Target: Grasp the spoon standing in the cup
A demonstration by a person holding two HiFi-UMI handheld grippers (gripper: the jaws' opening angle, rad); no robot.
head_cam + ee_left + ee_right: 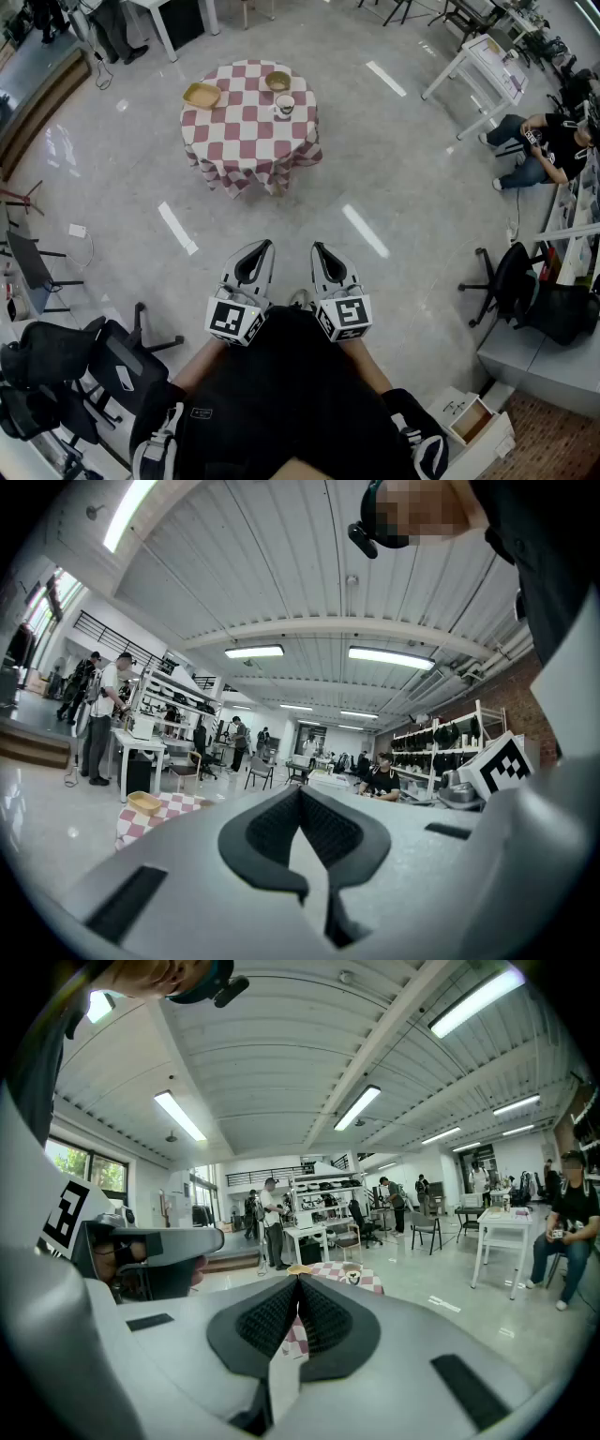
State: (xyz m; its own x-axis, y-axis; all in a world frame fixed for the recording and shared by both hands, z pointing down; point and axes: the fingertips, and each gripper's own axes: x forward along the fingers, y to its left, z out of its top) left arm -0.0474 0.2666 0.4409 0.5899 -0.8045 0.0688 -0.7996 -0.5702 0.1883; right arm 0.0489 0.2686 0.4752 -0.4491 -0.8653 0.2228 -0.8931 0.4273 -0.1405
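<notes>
Far ahead in the head view stands a round table (225,141) under a red-and-white checked cloth. A white cup (284,105) sits near its right back edge; the spoon in it is too small to make out. Both grippers are held close to the person's body, far short of the table. The left gripper (266,245) and right gripper (317,247) point toward it, jaws shut and empty. In the right gripper view the cup (352,1277) shows just past the shut gripper (298,1281). The left gripper (300,790) is shut too, with the table (141,822) at its left.
On the cloth lie a yellow bowl (202,95) and a second bowl (277,82). Black office chairs (84,361) stand at the near left, another chair (511,281) at the right. A white table (483,61) and a seated person (548,141) are at the far right.
</notes>
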